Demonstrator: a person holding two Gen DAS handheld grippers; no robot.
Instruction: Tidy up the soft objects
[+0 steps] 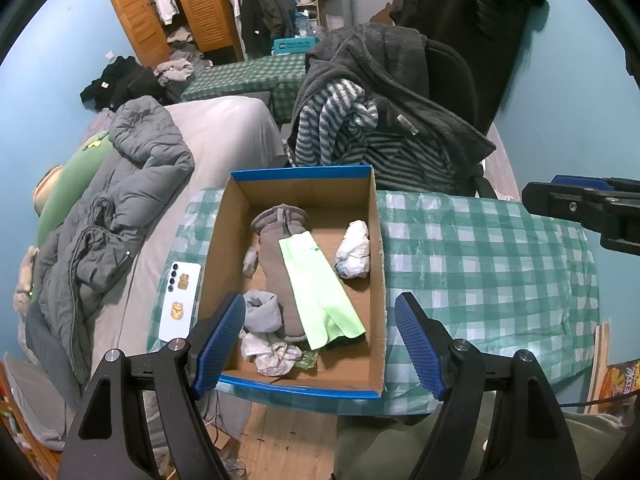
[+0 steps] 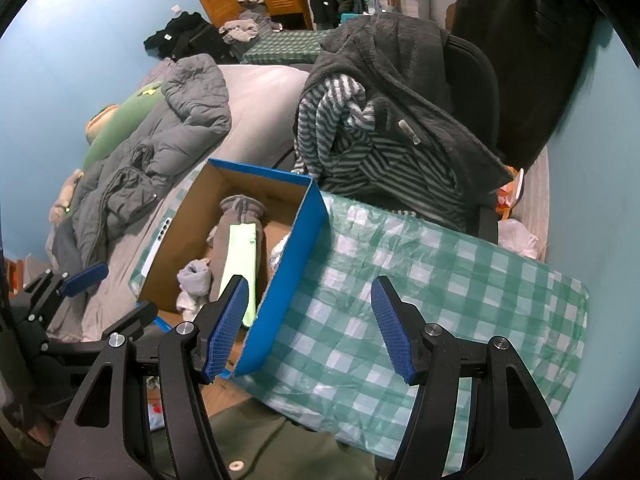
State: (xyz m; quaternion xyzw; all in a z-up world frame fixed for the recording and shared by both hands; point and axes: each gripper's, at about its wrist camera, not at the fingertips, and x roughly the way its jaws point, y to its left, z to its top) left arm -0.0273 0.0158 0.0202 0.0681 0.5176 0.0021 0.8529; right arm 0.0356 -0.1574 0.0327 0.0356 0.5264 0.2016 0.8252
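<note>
A cardboard box with a blue rim (image 1: 376, 280) sits on the green-checked table. Inside it lie a grey mitten (image 1: 276, 256), a light green cloth (image 1: 320, 292) across the mitten, a white crumpled bundle (image 1: 354, 248), a rolled grey sock (image 1: 262, 312) and crumpled white cloths (image 1: 272, 354). My left gripper (image 1: 319, 300) hovers open above the box's near end, with nothing between its fingers. My right gripper (image 2: 309, 282) is open and empty above the box's blue right wall (image 2: 288, 272) and the tablecloth (image 2: 440, 300). The same mitten (image 2: 236, 216) and green cloth (image 2: 242, 256) show in the right wrist view.
A white phone (image 1: 180, 300) lies on the bed left of the box, beside a grey quilted jacket (image 1: 120, 216). Behind the table a chair carries a dark fleece (image 1: 392, 80) and a striped garment (image 1: 340, 120). A person's olive sleeve (image 2: 260, 440) is at the bottom.
</note>
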